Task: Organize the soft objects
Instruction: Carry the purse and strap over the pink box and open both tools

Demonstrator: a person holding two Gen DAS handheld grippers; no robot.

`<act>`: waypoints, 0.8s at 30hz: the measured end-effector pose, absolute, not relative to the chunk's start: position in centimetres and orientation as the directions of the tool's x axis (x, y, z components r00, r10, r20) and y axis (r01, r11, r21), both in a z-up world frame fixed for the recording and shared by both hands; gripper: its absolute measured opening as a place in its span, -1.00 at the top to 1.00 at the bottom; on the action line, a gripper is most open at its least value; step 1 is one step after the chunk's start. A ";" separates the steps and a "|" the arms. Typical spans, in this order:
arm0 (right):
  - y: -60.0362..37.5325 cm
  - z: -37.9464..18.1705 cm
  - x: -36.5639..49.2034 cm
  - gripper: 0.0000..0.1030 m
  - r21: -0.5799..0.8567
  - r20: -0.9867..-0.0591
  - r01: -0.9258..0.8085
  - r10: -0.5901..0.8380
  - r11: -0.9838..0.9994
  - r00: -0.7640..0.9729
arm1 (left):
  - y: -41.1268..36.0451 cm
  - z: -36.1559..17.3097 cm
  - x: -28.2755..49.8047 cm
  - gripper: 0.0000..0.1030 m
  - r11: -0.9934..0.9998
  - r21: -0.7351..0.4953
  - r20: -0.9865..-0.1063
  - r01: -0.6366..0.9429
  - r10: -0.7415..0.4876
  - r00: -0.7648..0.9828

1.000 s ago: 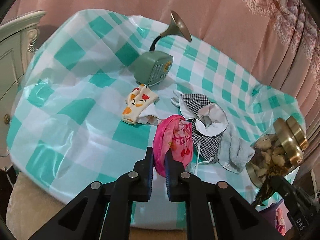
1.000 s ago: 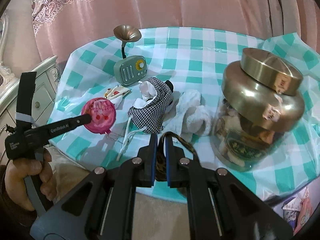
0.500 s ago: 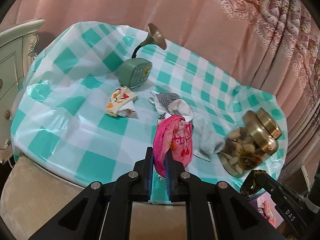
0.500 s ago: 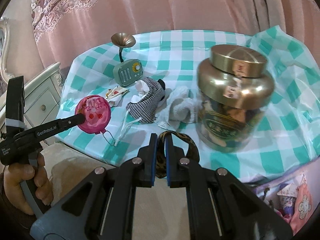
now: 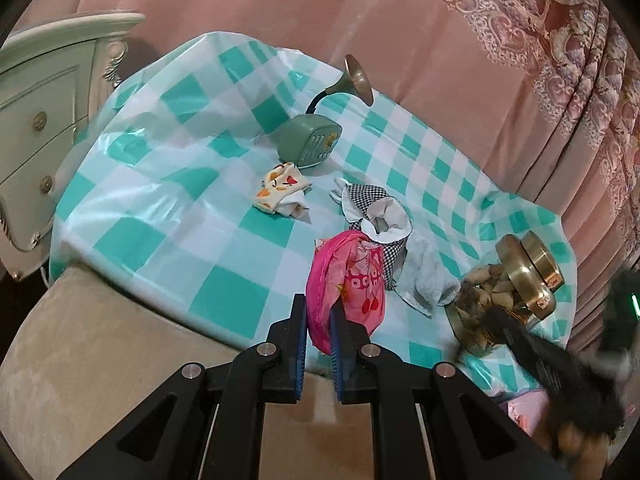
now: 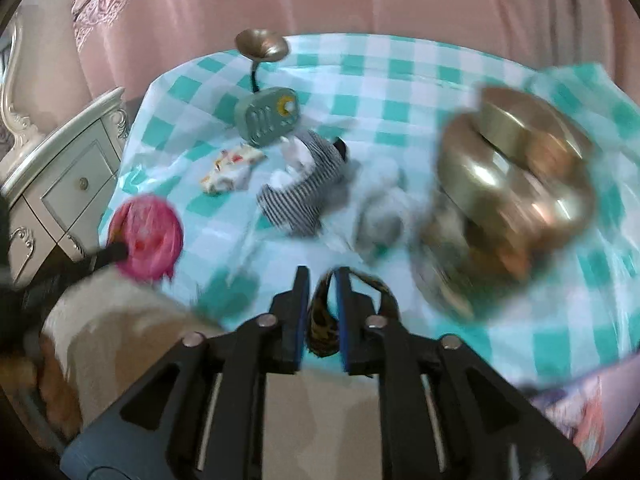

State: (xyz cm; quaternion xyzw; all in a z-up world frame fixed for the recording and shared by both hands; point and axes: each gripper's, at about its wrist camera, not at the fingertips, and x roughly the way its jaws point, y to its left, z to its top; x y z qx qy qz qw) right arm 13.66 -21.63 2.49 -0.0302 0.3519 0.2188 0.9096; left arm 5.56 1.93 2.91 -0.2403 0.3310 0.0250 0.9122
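Here the pink pouch [image 5: 352, 280] is pinched in the left gripper [image 5: 319, 320], a leopard band [image 6: 326, 320] in the right gripper [image 6: 322, 316]; both should be carried level, clear of the jar [image 5: 512, 284].

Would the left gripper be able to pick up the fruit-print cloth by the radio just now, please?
Probably not yet: the left gripper is shut on the pink pouch, so its fingers are occupied. The fruit-print cloth itself lies uncovered on the tablecloth.

Pink lace-trimmed curtains [image 5: 460, 60] hang behind the checked-cloth table [image 5: 168, 184]; a cream dresser [image 5: 44, 112] stands beside it.
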 end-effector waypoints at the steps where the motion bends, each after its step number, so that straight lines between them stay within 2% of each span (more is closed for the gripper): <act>1: -20.6 2.7 14.9 0.25 0.095 -0.646 -0.437 0.389 0.895 0.657 | 2.0 2.9 5.2 0.79 0.881 -0.426 -0.613 -0.204 -0.116 0.781; 2: -19.6 2.7 16.2 -0.04 0.096 -0.643 -0.451 0.401 0.887 0.652 | 2.0 2.9 4.9 0.79 0.881 -0.428 -0.612 -0.203 -0.117 0.782; 3: -18.6 2.7 17.4 -0.11 0.099 -0.644 -0.462 0.411 0.882 0.646 | 2.0 2.8 4.7 0.79 0.880 -0.430 -0.610 -0.200 -0.120 0.783; 12: -13.7 1.0 25.0 -0.11 0.000 -0.681 -0.471 0.345 0.882 0.646 | 2.7 2.0 4.4 0.79 0.862 -0.471 -0.600 -0.186 -0.158 0.784; 18: -16.7 1.9 22.7 -0.12 0.100 -0.730 -0.438 0.365 0.894 0.578 | 3.5 1.2 4.9 0.79 0.842 -0.505 -0.602 -0.188 -0.187 0.776; 20: -17.1 1.4 20.5 -0.32 0.110 -0.759 -0.485 0.388 0.868 0.523 | 3.7 0.9 5.1 0.79 0.833 -0.519 -0.601 -0.191 -0.197 0.774; 24: -16.1 -1.9 19.0 -0.37 0.057 -0.835 -0.554 0.344 0.831 0.430 | 2.8 0.7 5.6 0.79 0.840 -0.514 -0.606 -0.174 -0.212 0.766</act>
